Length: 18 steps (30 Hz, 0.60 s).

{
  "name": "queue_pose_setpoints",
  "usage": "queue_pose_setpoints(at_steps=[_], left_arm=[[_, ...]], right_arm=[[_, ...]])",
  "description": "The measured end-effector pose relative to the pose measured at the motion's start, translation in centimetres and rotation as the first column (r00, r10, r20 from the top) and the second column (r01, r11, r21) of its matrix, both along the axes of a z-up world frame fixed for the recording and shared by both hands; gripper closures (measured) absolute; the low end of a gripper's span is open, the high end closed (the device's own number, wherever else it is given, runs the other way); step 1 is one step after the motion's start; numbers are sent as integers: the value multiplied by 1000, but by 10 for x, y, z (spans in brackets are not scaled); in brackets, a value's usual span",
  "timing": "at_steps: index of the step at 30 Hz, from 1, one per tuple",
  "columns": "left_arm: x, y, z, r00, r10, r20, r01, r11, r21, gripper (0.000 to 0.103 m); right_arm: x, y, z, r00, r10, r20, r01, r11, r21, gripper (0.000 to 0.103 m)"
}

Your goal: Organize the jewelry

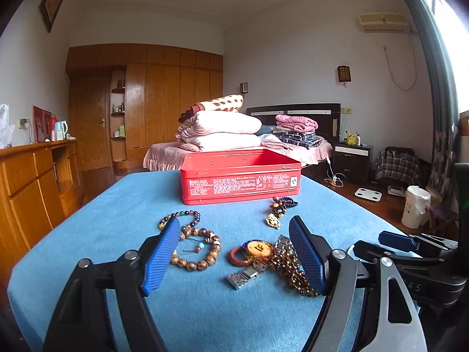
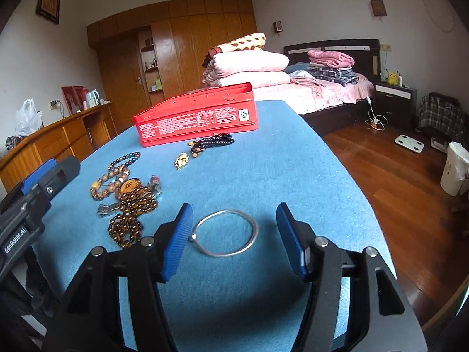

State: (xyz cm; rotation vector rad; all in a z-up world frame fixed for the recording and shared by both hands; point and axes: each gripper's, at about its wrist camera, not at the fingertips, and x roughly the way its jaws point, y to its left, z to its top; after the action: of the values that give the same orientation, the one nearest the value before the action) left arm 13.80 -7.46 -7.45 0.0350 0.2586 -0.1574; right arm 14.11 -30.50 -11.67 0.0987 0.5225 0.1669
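An open red tin box [image 1: 240, 176] stands at the far middle of the blue table [image 1: 117, 205]; it also shows in the right wrist view [image 2: 196, 117]. Jewelry lies in front of it: a brown bead bracelet [image 1: 199, 249], a multicolour bead bracelet [image 1: 181, 217], a red ring [image 1: 239, 256], a metal watch [image 1: 249, 272], an amber bead necklace [image 1: 293, 272], a dark bead string with gold pendant [image 1: 278, 208]. My left gripper [image 1: 234, 228] is open above them. My right gripper [image 2: 234, 214] is open around a silver bangle [image 2: 225, 231], not touching it.
A bed with folded pink quilts [image 1: 222, 132] stands behind the table. A wooden sideboard [image 1: 32, 176] runs along the left, a wardrobe [image 1: 146, 102] at the back. A white bin [image 2: 454, 167] and a scale [image 2: 409, 142] are on the wood floor to the right.
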Motion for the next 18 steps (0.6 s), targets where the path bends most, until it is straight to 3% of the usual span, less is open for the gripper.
queue_pose_setpoints(at_steps=[9,14,18], left_arm=[[-7,-8,-12,1000,-24,-13,24,999,-22,28],[-11,-10,-16,999,-26,-19,25,999,-37,28],[-12,-14,-20,999,-38,-33,37,999,-35,28]], right_arm=[[-4,19,-12,998,-17,55,23,993,-112,41],[-6,20,-17,995,-10,99,23,991,-129,54],[-7,19,-18,993,0,116,16,990,-137,55]])
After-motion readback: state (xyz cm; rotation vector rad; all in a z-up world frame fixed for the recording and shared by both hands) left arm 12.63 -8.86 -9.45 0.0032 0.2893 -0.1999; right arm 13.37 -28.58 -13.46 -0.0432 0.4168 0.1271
